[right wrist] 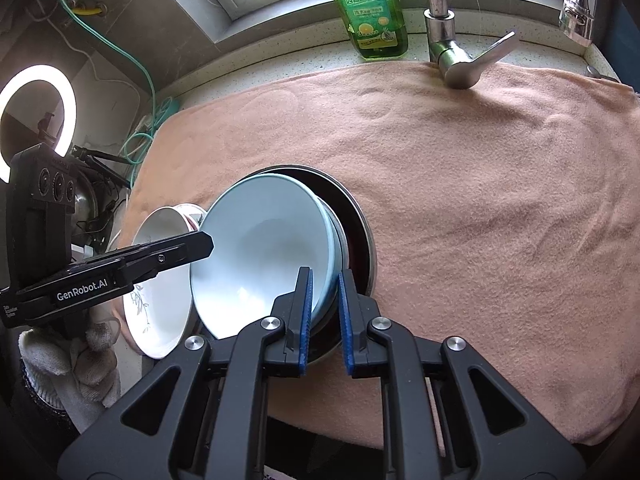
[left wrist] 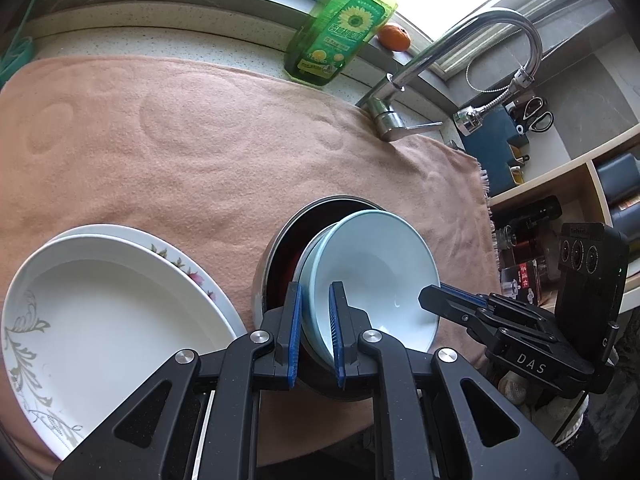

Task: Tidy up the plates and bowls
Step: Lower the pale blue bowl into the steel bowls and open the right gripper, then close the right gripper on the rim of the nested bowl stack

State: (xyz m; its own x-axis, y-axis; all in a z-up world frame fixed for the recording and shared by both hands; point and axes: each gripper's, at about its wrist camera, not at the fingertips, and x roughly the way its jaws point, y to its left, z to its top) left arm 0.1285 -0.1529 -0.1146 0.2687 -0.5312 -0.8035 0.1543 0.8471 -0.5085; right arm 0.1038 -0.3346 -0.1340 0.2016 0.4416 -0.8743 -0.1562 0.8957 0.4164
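Both grippers clamp opposite rims of the pale blue bowl (left wrist: pixel 372 276): left gripper (left wrist: pixel 316 320), right gripper (right wrist: pixel 325 312). It tilts inside a steel pot (right wrist: pixel 356 232) beside the white plates (left wrist: pixel 100 300). Glazed, rigid and breakable, it likely slips easily, so rim holds suit.

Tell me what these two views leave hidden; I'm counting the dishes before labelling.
- Stack depth: the top blue bowl covers whatever sits below it inside the dark pan, both views.
- White plates: left wrist view's edge crops them; the left gripper crosses them in the right wrist view.
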